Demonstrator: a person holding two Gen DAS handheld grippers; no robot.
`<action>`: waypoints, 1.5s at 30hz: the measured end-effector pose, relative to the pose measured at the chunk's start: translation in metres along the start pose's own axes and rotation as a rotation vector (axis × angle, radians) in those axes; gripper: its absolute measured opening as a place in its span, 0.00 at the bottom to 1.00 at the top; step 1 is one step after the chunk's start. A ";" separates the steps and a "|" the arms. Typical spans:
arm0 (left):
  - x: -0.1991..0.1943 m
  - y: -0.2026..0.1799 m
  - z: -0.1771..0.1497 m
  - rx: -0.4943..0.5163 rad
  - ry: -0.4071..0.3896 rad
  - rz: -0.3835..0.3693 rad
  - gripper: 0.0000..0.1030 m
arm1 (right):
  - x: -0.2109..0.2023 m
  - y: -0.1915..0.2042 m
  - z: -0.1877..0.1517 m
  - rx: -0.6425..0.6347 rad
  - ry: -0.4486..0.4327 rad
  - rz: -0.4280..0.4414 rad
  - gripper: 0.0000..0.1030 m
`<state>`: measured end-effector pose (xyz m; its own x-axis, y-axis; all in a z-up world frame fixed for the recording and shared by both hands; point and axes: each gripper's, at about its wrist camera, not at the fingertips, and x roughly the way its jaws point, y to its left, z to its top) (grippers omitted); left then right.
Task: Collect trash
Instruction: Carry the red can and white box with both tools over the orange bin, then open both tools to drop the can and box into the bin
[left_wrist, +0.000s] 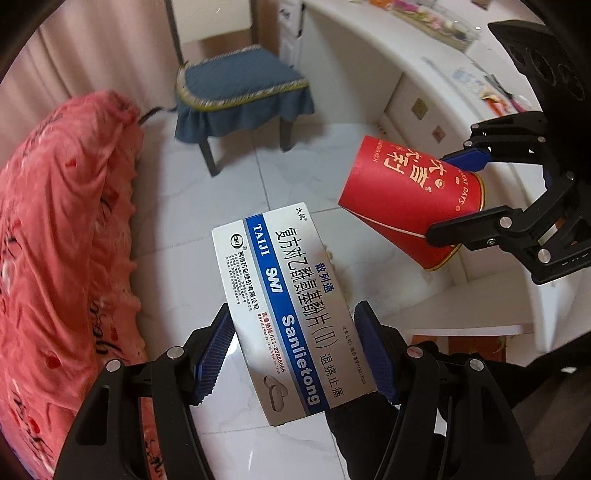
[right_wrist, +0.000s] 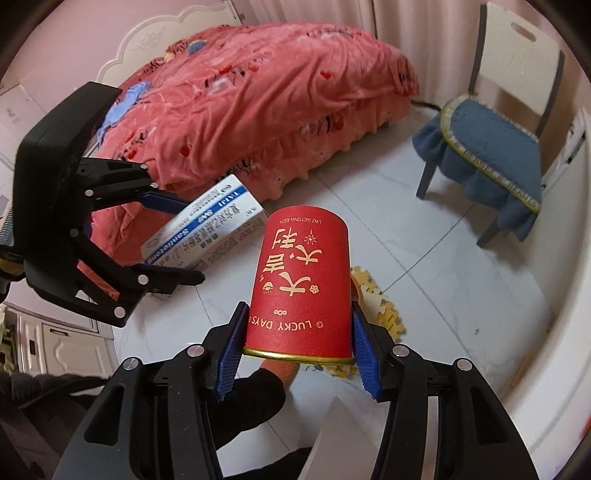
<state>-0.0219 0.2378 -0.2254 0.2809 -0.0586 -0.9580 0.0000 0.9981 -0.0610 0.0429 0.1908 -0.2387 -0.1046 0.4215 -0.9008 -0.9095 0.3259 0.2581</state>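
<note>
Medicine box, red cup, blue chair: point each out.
Medicine box (left_wrist: 291, 314), left wrist view, printed front face.
Red cup (right_wrist: 301, 284), right wrist view, side wall.
Blue chair (left_wrist: 236, 85), left wrist view, seat cushion.

Items counted: one white-and-blue medicine box (left_wrist: 284, 314), one red paper cup (right_wrist: 301, 284), two grippers, left (left_wrist: 295, 350) and right (right_wrist: 299, 349). Furnishings: one chair with blue cushion (right_wrist: 491, 147), one bed with pink cover (right_wrist: 258, 110), one yellow foam mat (right_wrist: 376, 306).
</note>
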 end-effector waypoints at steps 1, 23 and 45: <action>0.005 0.004 -0.001 -0.005 0.005 -0.005 0.65 | 0.009 -0.002 0.000 0.006 0.010 0.002 0.52; 0.088 0.035 -0.016 -0.012 0.103 -0.062 0.73 | 0.135 -0.028 0.008 0.111 0.138 0.010 0.65; 0.045 0.013 -0.003 0.037 0.070 -0.052 0.73 | 0.052 -0.021 -0.004 0.104 0.063 0.023 0.66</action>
<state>-0.0117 0.2482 -0.2700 0.2121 -0.1105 -0.9710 0.0485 0.9936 -0.1025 0.0546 0.2021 -0.2919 -0.1532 0.3770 -0.9135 -0.8600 0.4044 0.3112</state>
